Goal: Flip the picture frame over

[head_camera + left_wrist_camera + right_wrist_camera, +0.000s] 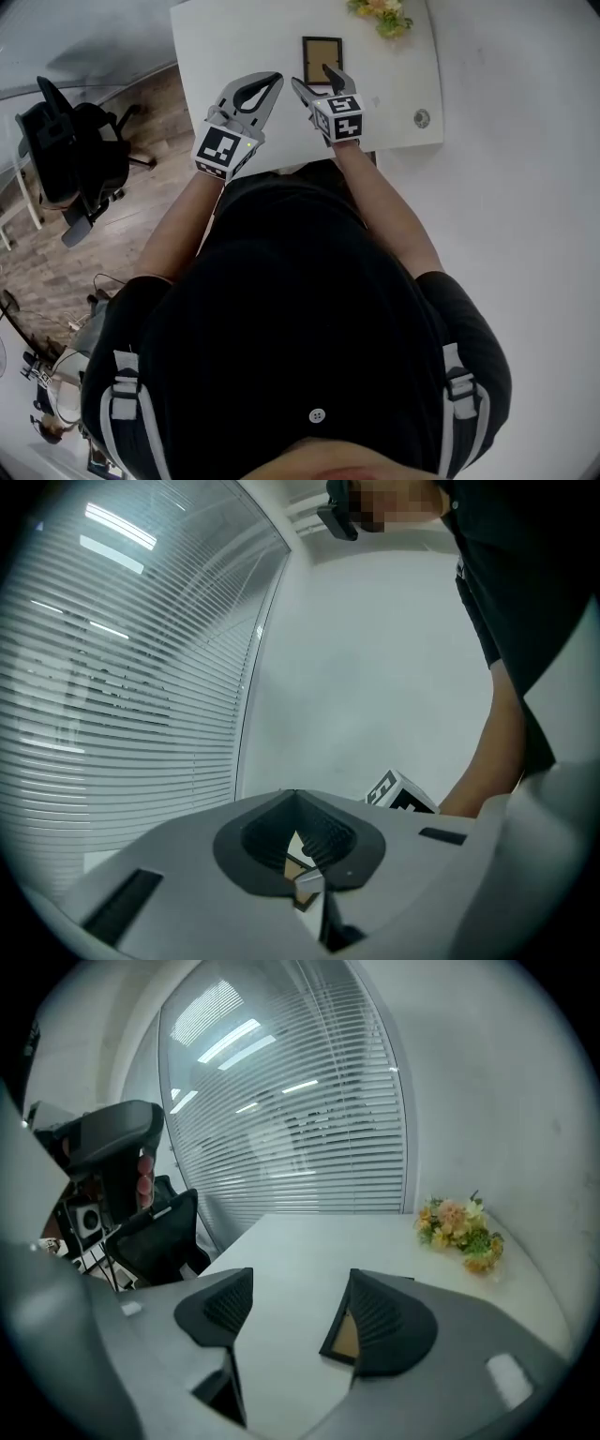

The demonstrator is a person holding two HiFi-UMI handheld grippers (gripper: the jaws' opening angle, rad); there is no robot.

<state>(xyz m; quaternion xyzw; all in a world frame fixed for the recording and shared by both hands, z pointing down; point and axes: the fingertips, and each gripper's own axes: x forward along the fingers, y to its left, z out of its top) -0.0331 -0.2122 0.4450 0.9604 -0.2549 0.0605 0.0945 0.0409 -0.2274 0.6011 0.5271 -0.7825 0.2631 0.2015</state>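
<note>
Seen from above, a person in a dark short-sleeved top stands at a white counter (pixel 216 56) with a two-jaw gripper in each hand.

The picture frame (pixel 322 59) lies flat on the counter near its far edge. It is a small upright rectangle with a dark border and a tan panel facing up. A bunch of yellow and pink flowers (pixel 382 14) lies just beyond it to the right. A small round metal fitting (pixel 422 118) is set into the counter's near right corner.

The right gripper (pixel 314 82) points at the frame from the near side with its jaws spread apart and nothing in them. In the head view one jaw overlaps the frame's lower right corner, though contact cannot be judged from there. The right gripper view shows bare counter (pixel 309 1241) between the two dark ribbed pads (pixel 220 1305). A tan corner of the frame (pixel 345 1337) peeks out beside the pad on the right.

The left gripper (pixel 274 80) is beside the right one, left of the frame and apart from it. The left gripper view shows its jaws brought together at the tips and holding nothing. A tan and white sliver shows through the slit, possibly the frame.

A black office chair (pixel 70 155) stands on the wood floor to the left of the counter.
</note>
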